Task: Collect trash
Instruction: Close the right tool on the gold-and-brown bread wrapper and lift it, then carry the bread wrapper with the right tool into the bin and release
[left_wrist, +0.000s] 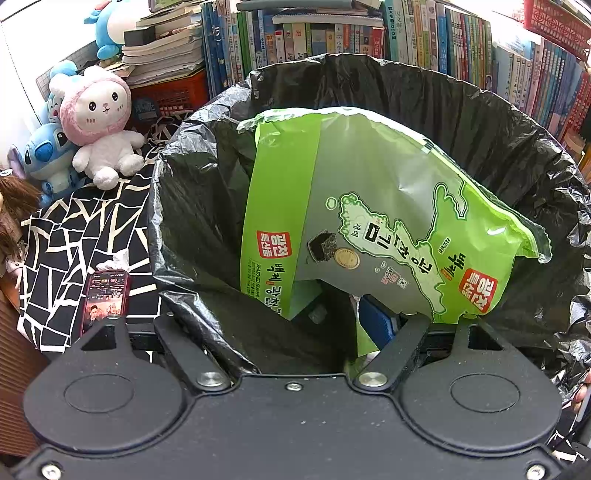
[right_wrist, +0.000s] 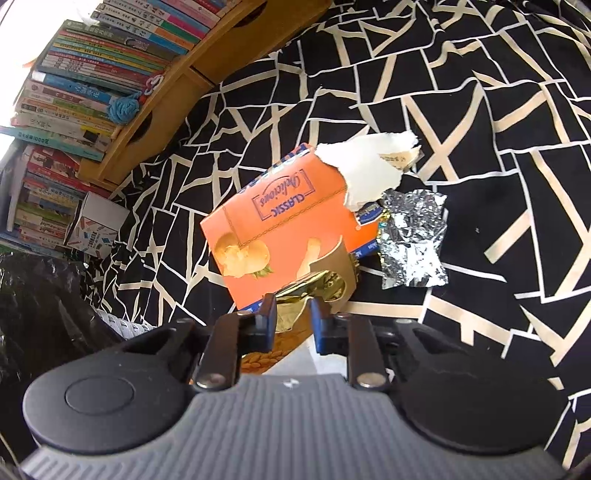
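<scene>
The left gripper (left_wrist: 295, 321) hangs over the near rim of a bin lined with a crinkled black plastic bag (left_wrist: 480, 122), its jaws set wide apart with the liner's near edge bunched between them; whether the pads press on that liner cannot be told, as they are hidden under the plastic. Inside the bag a large glossy green seaweed packet (left_wrist: 369, 206) stands tilted, its torn top edge leaning toward the far wall and its printed face smooth and lightly creased. To the left, on a black cloth crossed by cream lines (left_wrist: 74, 236), lie a phone with a red case (left_wrist: 105, 299) and a small crumpled white tissue (left_wrist: 114, 260); farther off sit a pink-hooded white plush (left_wrist: 99, 122) and a blue plush (left_wrist: 46, 155), soft and rounded, before shelves of upright books (left_wrist: 332, 33). The right gripper (right_wrist: 293, 317) has its jaws drawn close together, clamped on a wrinkled gold foil wrapper (right_wrist: 314, 290) that spills from the torn near end of an orange cardboard box (right_wrist: 280, 229). The box lies flat on the same patterned cloth (right_wrist: 480, 110), its far corner ripped to show pale ragged card. Just right of it, touching its edge, lies a crumpled silver foil wrapper (right_wrist: 413, 240), sharply creased and shiny.
</scene>
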